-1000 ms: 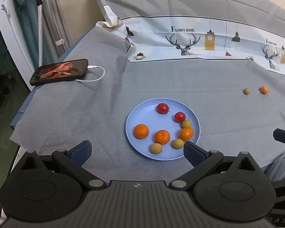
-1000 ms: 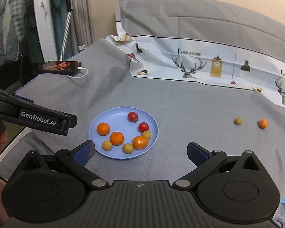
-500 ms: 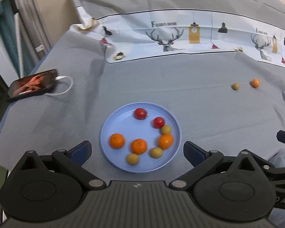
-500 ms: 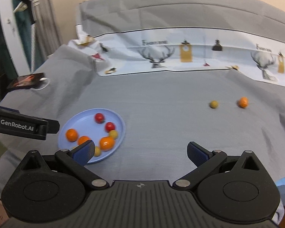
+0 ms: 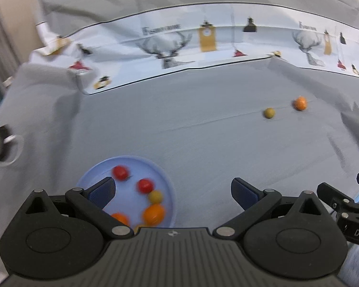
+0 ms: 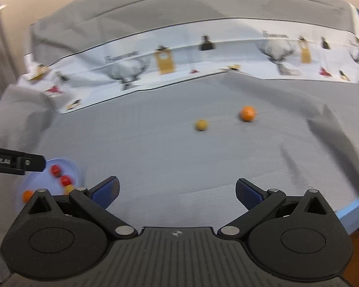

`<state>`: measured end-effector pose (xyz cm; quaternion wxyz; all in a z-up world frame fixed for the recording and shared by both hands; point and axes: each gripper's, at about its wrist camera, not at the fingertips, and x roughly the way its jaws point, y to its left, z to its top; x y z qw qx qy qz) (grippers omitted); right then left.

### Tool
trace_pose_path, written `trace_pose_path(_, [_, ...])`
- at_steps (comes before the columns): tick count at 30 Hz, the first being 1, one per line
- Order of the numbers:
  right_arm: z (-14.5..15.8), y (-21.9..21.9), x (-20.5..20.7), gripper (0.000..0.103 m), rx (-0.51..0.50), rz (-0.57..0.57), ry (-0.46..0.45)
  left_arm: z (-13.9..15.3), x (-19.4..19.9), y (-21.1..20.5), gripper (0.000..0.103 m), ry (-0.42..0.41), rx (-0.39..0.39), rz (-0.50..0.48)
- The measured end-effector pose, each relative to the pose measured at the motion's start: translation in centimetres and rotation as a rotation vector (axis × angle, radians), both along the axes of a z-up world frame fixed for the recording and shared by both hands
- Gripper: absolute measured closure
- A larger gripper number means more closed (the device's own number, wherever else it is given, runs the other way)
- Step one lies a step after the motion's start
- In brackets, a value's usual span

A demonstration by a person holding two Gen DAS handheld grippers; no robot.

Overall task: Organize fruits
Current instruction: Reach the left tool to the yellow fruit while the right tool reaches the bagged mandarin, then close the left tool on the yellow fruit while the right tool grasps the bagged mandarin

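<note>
Two stray fruits left outside the blue plate.

Both tools gape empty; the yellow fruit and orange, blurred, probably sit apart on the table: straddle one squarely, close gently.

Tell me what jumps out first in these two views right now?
The blue plate, bottom left in the left wrist view, holds red, orange and yellow fruits. Two strays lie apart on the grey cloth far right: an orange fruit and a yellow fruit. Both grippers, left gripper and right gripper, are open and empty.
</note>
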<state>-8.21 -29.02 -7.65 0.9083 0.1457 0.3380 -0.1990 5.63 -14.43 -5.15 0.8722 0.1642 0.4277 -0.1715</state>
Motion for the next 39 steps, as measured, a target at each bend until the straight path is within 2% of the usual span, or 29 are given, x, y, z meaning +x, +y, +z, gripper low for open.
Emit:
trace_pose_path(7, [-1.9, -8.3, 1.3, 0.001, -0.056, -0.162, -0.006, -3.3, 4.3, -9.5, 0.0, 0.038, -0.014, -0.137])
trace_pose_path(12, [-5.3, -15.3, 4.7, 0.001, -0.046, -0.23, 0.019, -7.8, 8.4, -16.9, 0.0, 0.07, -0.015, -0.238])
trace_pose_path(18, [-10.7, -21.6, 10.9, 0.001, -0.006, -0.172, 0.087, -14.9, 12.5, -23.9, 0.0, 0.074, 0.091, -0.374])
trace_pose_path(21, [-12.6, -23.2, 13.7, 0.001, -0.004, -0.112, 0.097, -16.7, 14.0, -25.2, 0.0, 0.079, 0.103, -0.411])
trace_pose_path(24, [-13.9, -23.8, 16.0, 0.0, -0.037, -0.072, 0.102, -17.3, 14.9, -25.9, 0.002, 0.062, 0.076, -0.45])
trace_pose_path(25, [-14.1, -23.8, 16.6, 0.001, -0.078, -0.058, 0.094, -17.3, 15.1, -26.0, 0.006, 0.05, 0.065, -0.457])
trace_pose_path(26, [-14.3, -23.7, 17.1, 0.001, -0.107, -0.031, 0.097, -17.2, 15.1, -26.0, 0.027, 0.049, 0.049, -0.469])
trace_pose_path(27, [-14.5, -23.6, 17.6, 0.004, -0.133, -0.002, 0.098, -17.1, 15.4, -26.0, 0.056, 0.085, 0.007, -0.494])
trace_pose_path(28, [-14.3, -23.5, 17.7, 0.023, -0.163, 0.007, 0.083, -16.8, 15.4, -25.9, 0.073, 0.11, -0.025, -0.496])
trace_pose_path(29, [-14.1, -23.3, 17.8, 0.036, -0.176, 0.02, 0.074, -16.6, 15.4, -26.0, 0.075, 0.107, -0.027, -0.492])
trace_pose_path(30, [-13.8, -23.0, 17.9, 0.065, -0.177, 0.028, 0.075, -16.4, 15.2, -25.9, 0.075, 0.091, -0.027, -0.498])
trace_pose_path(32, [-13.5, -22.9, 17.7, 0.064, -0.164, 0.011, 0.081, -16.0, 14.6, -25.4, 0.075, 0.076, -0.027, -0.498])
trace_pose_path(35, [-12.8, -22.5, 16.5, 0.064, -0.143, -0.052, 0.085, -14.5, 14.0, -23.9, 0.075, 0.101, -0.043, -0.46])
trace_pose_path(39, [-10.1, -20.5, 12.1, 0.064, -0.087, -0.137, 0.019, -10.7, 11.8, -20.1, 0.075, 0.091, -0.071, -0.386])
